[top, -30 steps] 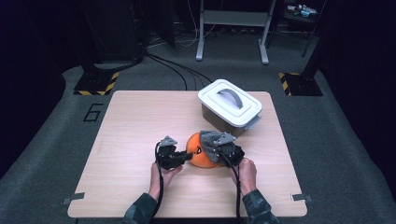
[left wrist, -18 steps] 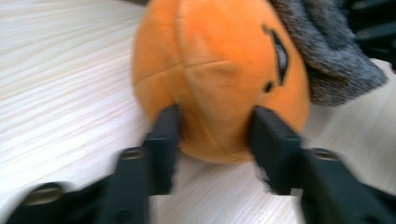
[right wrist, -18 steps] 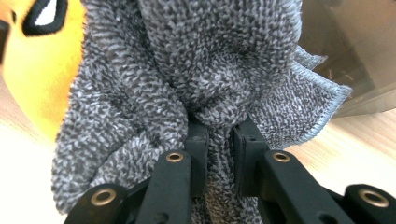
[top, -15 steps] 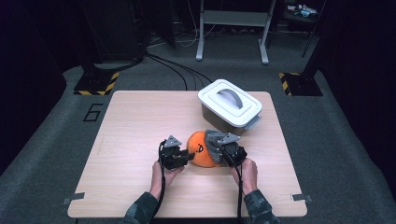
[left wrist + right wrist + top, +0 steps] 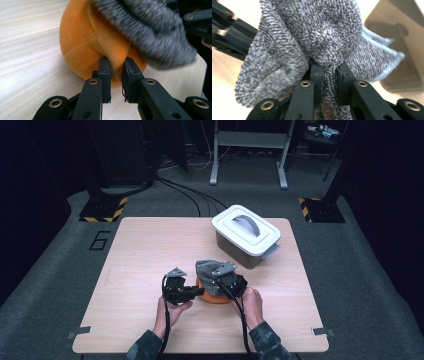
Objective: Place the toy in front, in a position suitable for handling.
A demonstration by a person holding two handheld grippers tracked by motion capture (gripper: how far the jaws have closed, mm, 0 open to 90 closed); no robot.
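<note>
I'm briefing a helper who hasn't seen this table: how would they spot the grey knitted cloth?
Start at the wooden table and its white-lidded box. Nearer the person sits an orange plush ball. The grey knitted cloth drapes over it, pinched in the right tongs; it is the one speckled, floppy thing there.
</note>
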